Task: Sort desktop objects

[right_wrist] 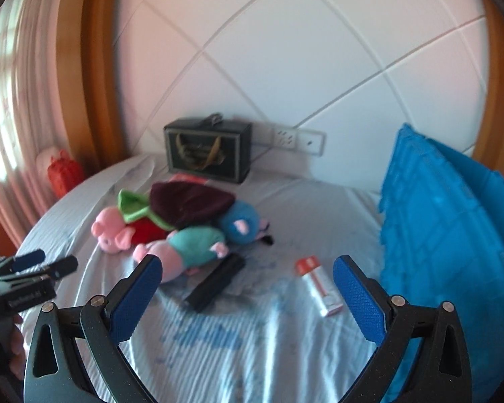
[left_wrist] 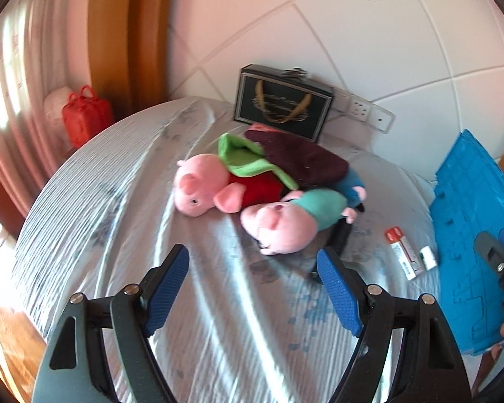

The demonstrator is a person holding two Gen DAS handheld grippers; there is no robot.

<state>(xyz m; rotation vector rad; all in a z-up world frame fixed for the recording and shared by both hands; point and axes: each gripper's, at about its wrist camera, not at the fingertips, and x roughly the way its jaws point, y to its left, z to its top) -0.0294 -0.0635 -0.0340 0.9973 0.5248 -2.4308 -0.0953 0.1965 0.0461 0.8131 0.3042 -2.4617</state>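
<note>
Open striped sheet (right_wrist: 238, 346) lies free in front. Ahead, a heap of plush toys (right_wrist: 178, 231) and a black bar (right_wrist: 215, 283) block the middle; a blue crate (right_wrist: 447, 235) walls the right side.

We cannot read the print on the red-and-white tube (right_wrist: 319, 285); motion blur smears it, plush pigs (left_wrist: 279, 225) hide part of the black bar (right_wrist: 215, 282), and the blue crate (left_wrist: 470, 235) runs off-frame.

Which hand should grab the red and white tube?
Probably the right. The right gripper is open with the red and white tube just ahead, near its right finger. For the left gripper, it lies far off to the side.
</note>
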